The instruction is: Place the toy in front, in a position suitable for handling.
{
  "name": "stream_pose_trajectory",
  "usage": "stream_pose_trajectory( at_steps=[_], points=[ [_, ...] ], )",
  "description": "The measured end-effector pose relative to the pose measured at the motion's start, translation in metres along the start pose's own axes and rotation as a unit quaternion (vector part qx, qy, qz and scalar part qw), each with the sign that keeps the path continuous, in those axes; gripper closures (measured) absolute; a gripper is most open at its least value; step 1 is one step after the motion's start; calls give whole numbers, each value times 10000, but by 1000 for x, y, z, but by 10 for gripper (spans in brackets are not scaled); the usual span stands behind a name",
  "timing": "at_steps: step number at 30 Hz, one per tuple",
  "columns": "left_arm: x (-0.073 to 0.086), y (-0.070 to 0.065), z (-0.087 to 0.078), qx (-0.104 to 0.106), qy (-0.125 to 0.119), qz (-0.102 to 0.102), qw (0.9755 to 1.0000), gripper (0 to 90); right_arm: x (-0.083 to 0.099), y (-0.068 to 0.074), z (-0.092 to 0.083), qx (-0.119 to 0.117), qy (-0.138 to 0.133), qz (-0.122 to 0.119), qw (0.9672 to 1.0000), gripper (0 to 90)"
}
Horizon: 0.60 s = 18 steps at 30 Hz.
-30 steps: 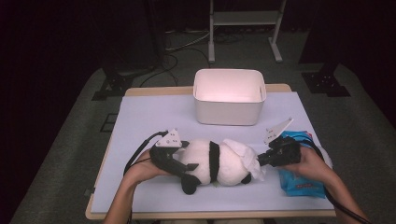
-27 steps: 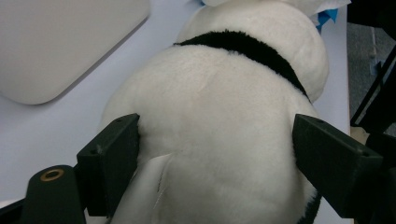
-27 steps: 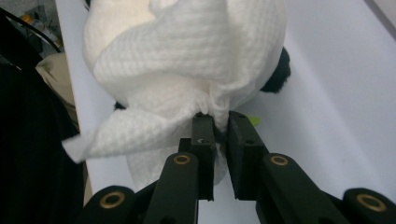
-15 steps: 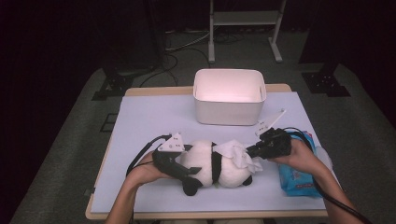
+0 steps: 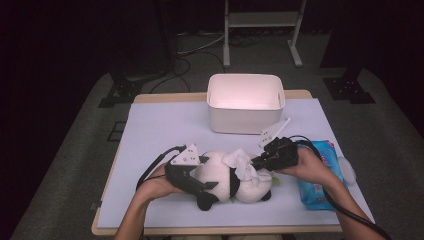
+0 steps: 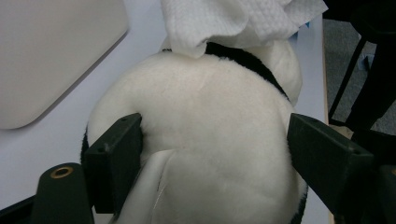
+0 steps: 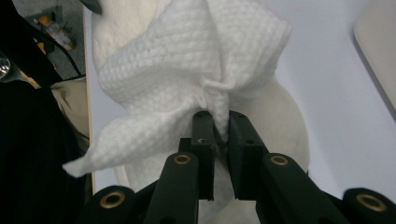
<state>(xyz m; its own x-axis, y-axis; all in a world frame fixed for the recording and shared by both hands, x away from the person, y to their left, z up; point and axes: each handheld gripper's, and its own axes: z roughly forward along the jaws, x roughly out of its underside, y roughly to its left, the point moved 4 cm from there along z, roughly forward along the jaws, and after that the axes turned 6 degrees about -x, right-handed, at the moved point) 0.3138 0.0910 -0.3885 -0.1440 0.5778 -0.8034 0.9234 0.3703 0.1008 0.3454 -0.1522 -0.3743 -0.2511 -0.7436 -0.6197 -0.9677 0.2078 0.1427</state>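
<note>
Panda: soft toy panda lies on its side near the front edge of the table, in the middle.
Left gripper: left gripper has its jaws wide around the panda's round white body, gripping it; the jaws have just been closing a bit. I think it holds the toy so it cannot slide.
Right gripper: right gripper pinches a white wipe tight, bunched up and resting on the panda, likely to rub it clean.
Wipe pack: blue pack lies by the right edge, partly under the right arm.
Tub: white tub stands by the back edge, well apart.
In the way: nothing blocks the wipe.
</note>
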Motion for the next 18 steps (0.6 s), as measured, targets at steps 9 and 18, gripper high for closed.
stream_pose_trajectory(
  at_steps=[9,18],
  points=[
    [0,5,-2,-14,19,-92,10000,139,18,1,-4,3,-58,98,9999,809],
    [1,2,1,69,4,-91,9999,163,20,3,-7,77,-92,71,9999,810]
  ],
)
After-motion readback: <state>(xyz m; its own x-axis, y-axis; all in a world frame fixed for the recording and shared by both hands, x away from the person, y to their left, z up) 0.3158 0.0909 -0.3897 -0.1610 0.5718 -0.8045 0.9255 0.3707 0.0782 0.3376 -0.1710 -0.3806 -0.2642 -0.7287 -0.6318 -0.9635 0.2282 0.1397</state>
